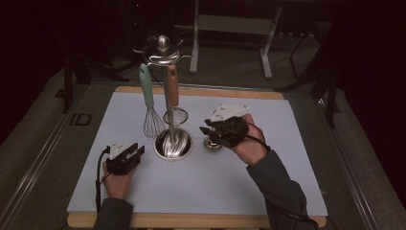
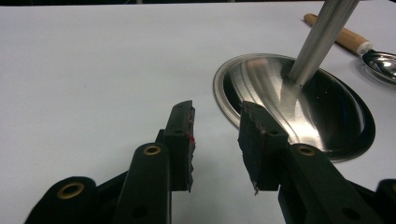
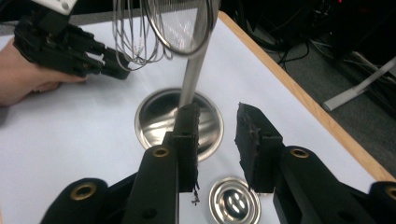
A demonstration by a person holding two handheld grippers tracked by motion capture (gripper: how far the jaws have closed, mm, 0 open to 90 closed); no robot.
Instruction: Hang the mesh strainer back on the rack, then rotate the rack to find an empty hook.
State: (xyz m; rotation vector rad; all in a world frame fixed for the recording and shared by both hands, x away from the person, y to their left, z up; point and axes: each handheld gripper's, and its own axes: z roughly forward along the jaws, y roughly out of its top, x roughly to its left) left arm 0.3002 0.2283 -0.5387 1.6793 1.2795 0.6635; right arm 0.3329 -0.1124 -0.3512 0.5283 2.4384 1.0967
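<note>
Two grippers work beside the steel utensil stand [image 1: 173, 143] on the pale counter [image 1: 201, 182]; the right gripper [image 1: 207, 130], jaws apart and empty, hovers above a small wooden-handled steel spoon [image 1: 213, 143] right of the stand's base; the left gripper [image 1: 139, 151] rests released left of that base.

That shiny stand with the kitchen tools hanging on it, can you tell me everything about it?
The utensil stand looks like polished steel. It has a round dished base sitting flat on the white table mat, an upright pole rising from the base's middle, and a knobbed top with hooks. A whisk with a mint-green handle and a small mesh strainer with a wooden handle hang from it. Neither gripper touches it.
</note>
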